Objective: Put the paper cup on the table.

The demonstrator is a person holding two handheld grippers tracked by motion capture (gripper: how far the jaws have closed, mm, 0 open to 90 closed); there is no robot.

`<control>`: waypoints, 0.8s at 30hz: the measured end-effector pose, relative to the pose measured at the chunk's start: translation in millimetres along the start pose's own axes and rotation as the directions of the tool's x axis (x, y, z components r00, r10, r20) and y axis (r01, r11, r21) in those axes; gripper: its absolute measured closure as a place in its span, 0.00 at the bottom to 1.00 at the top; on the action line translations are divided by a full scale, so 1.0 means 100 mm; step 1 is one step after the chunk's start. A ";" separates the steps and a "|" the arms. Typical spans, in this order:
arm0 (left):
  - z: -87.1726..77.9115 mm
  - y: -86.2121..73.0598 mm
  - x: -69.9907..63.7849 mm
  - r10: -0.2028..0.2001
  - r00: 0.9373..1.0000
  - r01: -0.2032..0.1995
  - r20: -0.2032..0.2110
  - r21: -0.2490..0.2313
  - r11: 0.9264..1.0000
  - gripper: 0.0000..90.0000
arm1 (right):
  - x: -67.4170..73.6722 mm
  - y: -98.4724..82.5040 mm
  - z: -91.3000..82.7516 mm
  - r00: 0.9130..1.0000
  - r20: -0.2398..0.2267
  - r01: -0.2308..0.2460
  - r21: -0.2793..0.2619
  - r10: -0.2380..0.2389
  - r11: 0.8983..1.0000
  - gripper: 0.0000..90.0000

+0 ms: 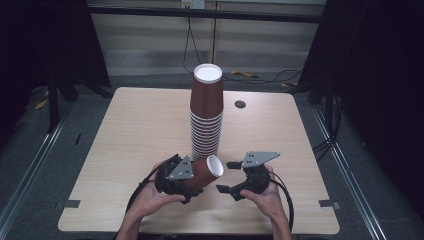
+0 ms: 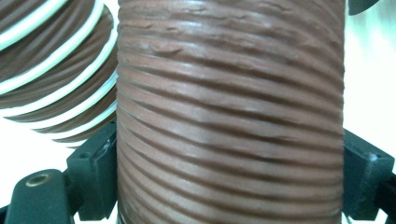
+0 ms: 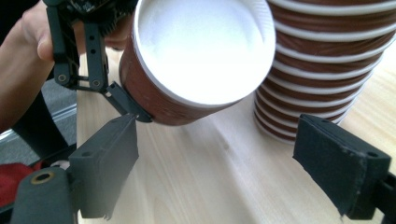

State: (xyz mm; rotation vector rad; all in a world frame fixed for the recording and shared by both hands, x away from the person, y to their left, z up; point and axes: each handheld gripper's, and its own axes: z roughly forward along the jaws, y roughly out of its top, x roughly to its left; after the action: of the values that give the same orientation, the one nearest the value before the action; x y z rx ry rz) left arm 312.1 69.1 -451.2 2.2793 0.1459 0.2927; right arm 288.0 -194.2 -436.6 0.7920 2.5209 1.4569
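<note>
Gripping a brown paper cup on its side with my left tool, I hold my right tool open beside the cup stack on the desk.

Recording booth in a lab

Black curtains flank a lone wooden table; cables trail over grey carpet at the frame's top.

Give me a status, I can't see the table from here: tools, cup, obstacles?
Left tool shut on single cup, mouth toward right tool, open and empty. Cup stack stands close behind.
</note>
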 end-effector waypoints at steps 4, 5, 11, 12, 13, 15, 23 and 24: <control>0.01 0.01 0.01 0.017 1.000 -0.017 0.010 0.010 1.000 0.14 | 0.00 0.00 0.01 1.000 -0.004 0.005 0.026 -0.005 1.000 0.15; 0.02 0.01 0.01 0.028 0.999 -0.028 0.015 0.022 0.999 0.14 | 0.00 0.00 0.01 1.000 -0.007 0.006 0.032 -0.006 0.999 0.15; 0.07 0.06 0.02 0.061 0.998 -0.062 0.016 0.085 0.994 0.14 | -0.05 0.00 0.04 1.000 -0.025 0.009 0.071 -0.007 0.997 0.16; 0.07 0.06 0.02 0.070 0.997 -0.071 0.018 0.088 0.994 0.14 | -0.06 0.01 0.04 1.000 -0.017 0.009 0.072 -0.008 0.997 0.16; 0.06 0.06 0.02 0.069 0.998 -0.070 0.013 0.089 0.994 0.14 | -0.06 0.01 0.04 1.000 -0.017 0.009 0.072 -0.008 0.997 0.16; 0.06 0.05 0.04 0.060 0.998 -0.060 0.011 0.095 0.994 0.14 | -0.06 0.01 0.03 0.999 -0.032 0.014 0.081 -0.011 0.997 0.22; 0.04 0.10 -0.01 0.116 0.993 -0.114 -0.005 0.150 0.982 0.14 | 0.02 0.11 0.06 0.998 -0.025 0.052 0.140 -0.049 0.989 0.19; 0.04 0.10 -0.01 0.113 0.994 -0.111 -0.004 0.155 0.982 0.14 | 0.02 0.12 0.07 0.998 -0.025 0.056 0.145 -0.053 0.988 0.18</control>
State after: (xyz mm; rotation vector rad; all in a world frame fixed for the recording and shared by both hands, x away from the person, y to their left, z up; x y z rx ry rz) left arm 312.2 59.5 -446.6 2.4450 0.0484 0.3653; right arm 293.2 -183.5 -430.2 0.7252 2.6665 1.2829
